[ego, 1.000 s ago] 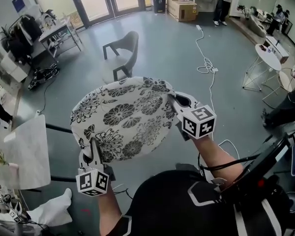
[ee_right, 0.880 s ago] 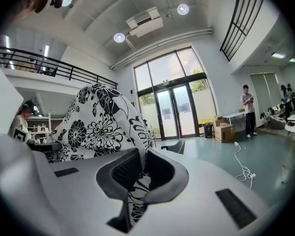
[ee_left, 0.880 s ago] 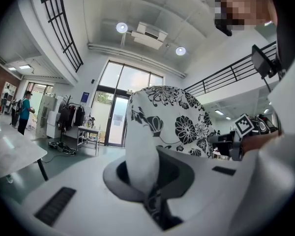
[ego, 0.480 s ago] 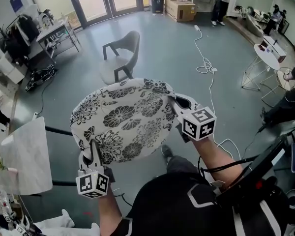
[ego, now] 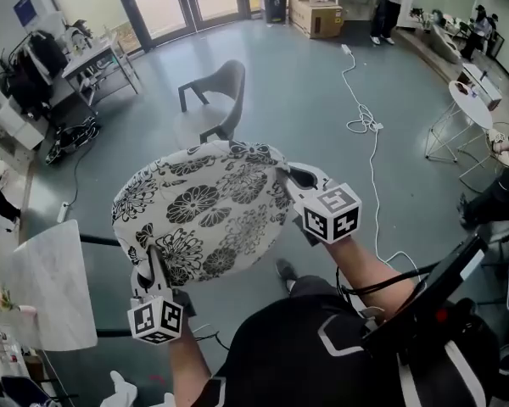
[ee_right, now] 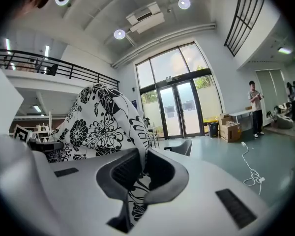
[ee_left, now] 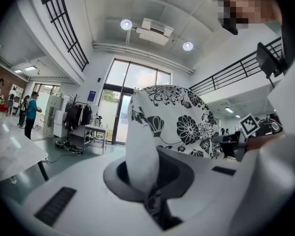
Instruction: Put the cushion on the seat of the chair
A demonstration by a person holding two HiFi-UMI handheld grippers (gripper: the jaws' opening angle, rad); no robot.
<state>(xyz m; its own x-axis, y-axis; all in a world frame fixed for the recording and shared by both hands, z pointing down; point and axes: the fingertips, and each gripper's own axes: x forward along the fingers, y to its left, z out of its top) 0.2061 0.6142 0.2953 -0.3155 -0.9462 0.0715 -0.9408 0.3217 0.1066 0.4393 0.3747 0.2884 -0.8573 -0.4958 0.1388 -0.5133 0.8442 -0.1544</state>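
A round white cushion (ego: 199,210) with black flower print is held flat in the air between both grippers. My left gripper (ego: 153,265) is shut on its near left edge, and the cloth (ee_left: 145,146) runs up between the jaws in the left gripper view. My right gripper (ego: 290,179) is shut on the cushion's right edge; the printed fabric (ee_right: 105,127) fills that view's left side. The grey chair (ego: 214,98) stands on the floor beyond the cushion, its seat bare. In the right gripper view the chair (ee_right: 179,146) shows just past the jaws.
A white cable (ego: 366,108) trails across the grey floor at right. A white table (ego: 47,287) is at near left, a cluttered desk (ego: 97,58) far left, a round white table (ego: 475,100) far right. Cardboard boxes (ego: 314,11) and a standing person (ego: 388,7) are by the glass doors.
The cushion and both grippers keep their grip. The view has shifted a little, so the chair sits slightly closer above the cushion's far edge.
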